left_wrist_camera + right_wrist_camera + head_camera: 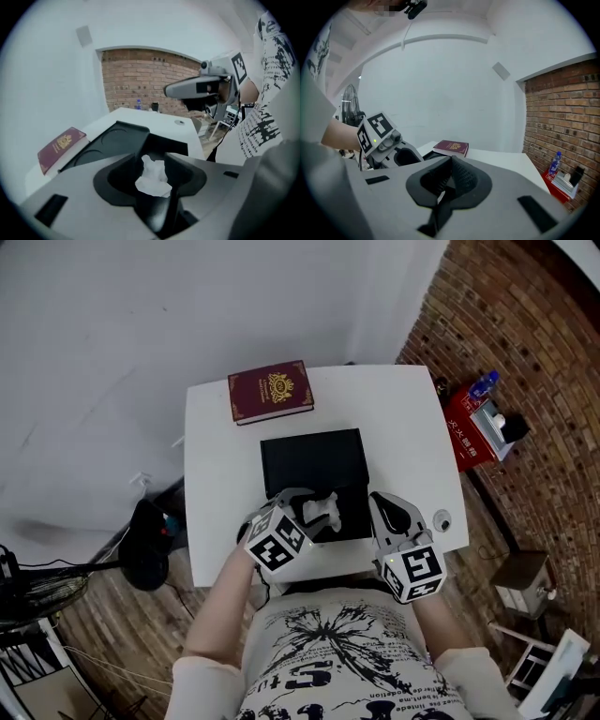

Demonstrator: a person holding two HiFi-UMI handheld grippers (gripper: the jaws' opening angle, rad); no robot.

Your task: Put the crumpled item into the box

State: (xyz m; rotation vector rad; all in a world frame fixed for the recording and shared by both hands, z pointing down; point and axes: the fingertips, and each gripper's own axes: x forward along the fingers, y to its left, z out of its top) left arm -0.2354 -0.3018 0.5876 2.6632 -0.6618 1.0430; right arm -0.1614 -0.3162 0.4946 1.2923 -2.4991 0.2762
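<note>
The crumpled white item (pixel 322 511) sits between the jaws of my left gripper (pixel 313 508), just above the near left part of the open black box (pixel 351 514). In the left gripper view the item (pixel 153 179) rests loosely in the gap, and the jaws stand apart on either side of it, open. The box cavity (pixel 164 146) lies right beyond the fingertips, with its black lid (pixel 110 143) spread out to the left. My right gripper (pixel 378 500) hovers at the box's right edge with its jaws together and empty (pixel 450 163).
A dark red book (pixel 271 391) lies at the far side of the white table (pixel 216 484). A small round object (pixel 442 520) sits near the table's right front corner. On the floor stand a fan (pixel 141 549) at the left and a red case (pixel 480 427) at the right.
</note>
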